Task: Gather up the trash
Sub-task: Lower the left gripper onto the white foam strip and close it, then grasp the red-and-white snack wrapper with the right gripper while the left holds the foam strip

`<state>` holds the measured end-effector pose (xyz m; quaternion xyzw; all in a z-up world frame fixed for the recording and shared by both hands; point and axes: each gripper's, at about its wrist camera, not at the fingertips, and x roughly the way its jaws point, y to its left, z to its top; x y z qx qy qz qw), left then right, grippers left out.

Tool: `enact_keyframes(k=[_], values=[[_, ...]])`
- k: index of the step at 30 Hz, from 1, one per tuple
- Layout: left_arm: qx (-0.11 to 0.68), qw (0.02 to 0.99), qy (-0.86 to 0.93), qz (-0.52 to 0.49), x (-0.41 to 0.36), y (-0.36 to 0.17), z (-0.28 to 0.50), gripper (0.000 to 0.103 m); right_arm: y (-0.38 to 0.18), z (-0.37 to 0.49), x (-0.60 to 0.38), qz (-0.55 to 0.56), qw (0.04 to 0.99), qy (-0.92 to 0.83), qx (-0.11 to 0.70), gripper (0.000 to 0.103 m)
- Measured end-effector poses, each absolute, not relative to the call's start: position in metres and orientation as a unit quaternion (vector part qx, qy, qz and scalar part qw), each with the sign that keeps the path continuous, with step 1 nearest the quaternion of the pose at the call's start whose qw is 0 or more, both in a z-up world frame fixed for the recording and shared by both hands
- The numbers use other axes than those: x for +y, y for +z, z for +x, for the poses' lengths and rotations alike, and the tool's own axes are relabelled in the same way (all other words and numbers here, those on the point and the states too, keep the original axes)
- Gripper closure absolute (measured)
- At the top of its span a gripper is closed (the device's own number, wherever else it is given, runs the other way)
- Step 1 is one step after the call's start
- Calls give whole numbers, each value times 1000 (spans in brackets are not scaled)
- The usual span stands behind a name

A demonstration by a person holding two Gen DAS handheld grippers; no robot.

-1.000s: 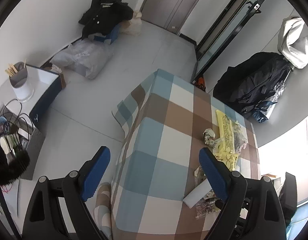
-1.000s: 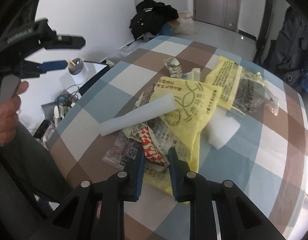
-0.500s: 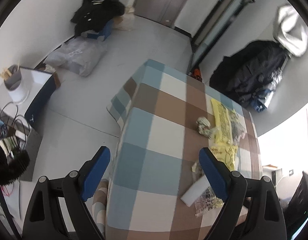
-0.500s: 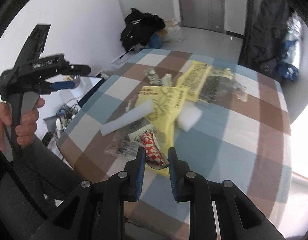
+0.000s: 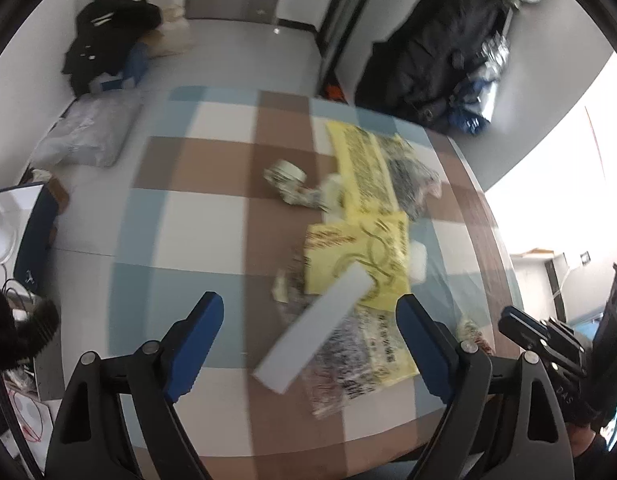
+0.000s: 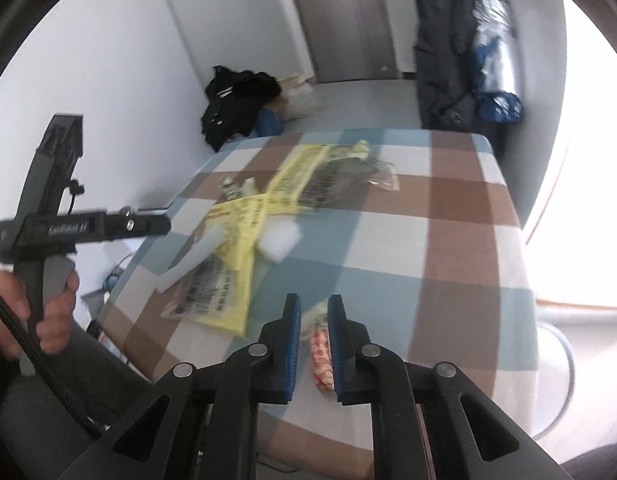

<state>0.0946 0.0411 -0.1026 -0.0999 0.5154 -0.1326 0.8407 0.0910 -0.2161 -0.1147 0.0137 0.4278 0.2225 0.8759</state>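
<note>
One red-and-white wrapper (image 6: pixel 321 350) sits clamped in your right gripper (image 6: pixel 313 322), while the white strip (image 5: pixel 314 330), long axis running near-left to far-right, lies between your left gripper's (image 5: pixel 308 320) wide-apart fingers.

The left gripper (image 5: pixel 308 320) fills the lower frame, jaws spread wide, empty. The right gripper (image 6: pixel 313 330), bottom centre, has its jaws nearly closed, pinching a red-patterned wrapper (image 6: pixel 321 354).

Your left view looks steeply down over the tabletop (image 5: pixel 212 216); your right view sits lower, facing across it toward the door (image 6: pixel 348 20) — both share the yellow wrappers (image 5: pixel 360 256).
</note>
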Motion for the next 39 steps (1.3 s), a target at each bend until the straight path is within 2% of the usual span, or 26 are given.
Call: enact_keyframes(k=[2, 7, 10, 15, 18, 23, 28, 39], values=[[524, 837, -136, -86, 32, -106, 95, 31, -119, 92, -221, 16, 872, 221, 436, 90], [535, 833, -134, -53, 16, -113, 97, 35, -130, 99, -235, 44, 864, 220, 450, 90], [538, 832, -132, -39, 10, -116, 99, 50, -130, 99, -239, 54, 863, 227, 449, 87], [546, 826, -138, -37, 7, -121, 101, 61, -130, 99, -244, 61, 863, 229, 446, 86], [548, 825, -135, -20, 4, -123, 102, 75, -129, 98, -246, 65, 862, 232, 446, 85], [551, 823, -136, -20, 6, -124, 102, 85, -127, 96, -245, 58, 867, 233, 437, 75], [548, 825, -138, -25, 10, -121, 101, 90, -129, 97, -246, 61, 866, 228, 441, 75], [535, 828, -155, -65, 24, -110, 98, 90, -133, 98, -245, 59, 866, 215, 447, 73]])
